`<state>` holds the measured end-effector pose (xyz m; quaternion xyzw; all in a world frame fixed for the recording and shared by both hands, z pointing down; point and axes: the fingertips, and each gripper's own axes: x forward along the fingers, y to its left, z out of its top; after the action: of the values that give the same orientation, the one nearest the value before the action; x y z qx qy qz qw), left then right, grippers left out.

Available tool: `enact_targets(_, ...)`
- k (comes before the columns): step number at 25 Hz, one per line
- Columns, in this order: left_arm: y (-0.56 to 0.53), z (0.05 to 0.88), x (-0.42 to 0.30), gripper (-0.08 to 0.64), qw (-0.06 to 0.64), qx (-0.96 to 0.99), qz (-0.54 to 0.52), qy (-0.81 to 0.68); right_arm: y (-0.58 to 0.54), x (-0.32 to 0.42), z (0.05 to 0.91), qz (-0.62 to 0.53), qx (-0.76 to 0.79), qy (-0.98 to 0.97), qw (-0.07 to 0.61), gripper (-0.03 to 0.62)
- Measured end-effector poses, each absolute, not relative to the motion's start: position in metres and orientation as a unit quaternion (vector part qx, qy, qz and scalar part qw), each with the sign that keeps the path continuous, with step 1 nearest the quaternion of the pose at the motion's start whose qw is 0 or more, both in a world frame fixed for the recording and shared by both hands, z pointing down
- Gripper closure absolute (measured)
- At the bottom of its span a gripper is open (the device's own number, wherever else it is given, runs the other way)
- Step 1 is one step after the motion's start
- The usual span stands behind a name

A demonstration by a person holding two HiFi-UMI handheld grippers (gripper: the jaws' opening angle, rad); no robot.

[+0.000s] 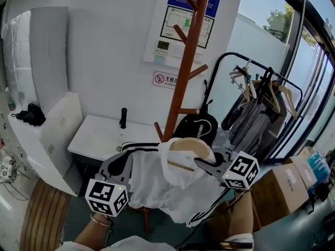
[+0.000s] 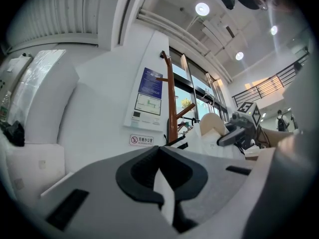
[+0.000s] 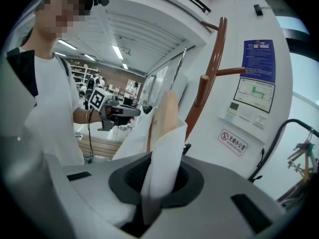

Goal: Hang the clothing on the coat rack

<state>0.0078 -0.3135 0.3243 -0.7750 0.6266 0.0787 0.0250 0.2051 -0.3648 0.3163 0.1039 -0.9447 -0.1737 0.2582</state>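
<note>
Both left tool [image 2: 160, 171], right tool [image 3: 155, 180] clamp jacket [image 1: 157, 184]; backpack [image 1: 194, 125], perhaps, head-view only.

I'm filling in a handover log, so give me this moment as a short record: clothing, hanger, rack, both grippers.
clothing: white garment with black stripes, held up in front of the coat rack, not yet hung
hanger: wooden hanger, inside the garment's collar
coat rack: brown wooden coat rack, pegs in view bare
left gripper: left gripper shut on a fold of the white fabric
right gripper: right gripper shut on the white fabric by the hanger
background: clothes rail with hangers, at right
</note>
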Motion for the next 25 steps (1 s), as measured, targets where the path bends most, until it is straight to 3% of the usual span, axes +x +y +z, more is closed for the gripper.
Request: enact_targets(25, -0.312, 0.331, -0.02, 0.555, 0.026, -0.726, 0.073, 0.684, -0.422, 0.174, 0.319, -0.143, 0.008, -0.96, 0.239, 0.552)
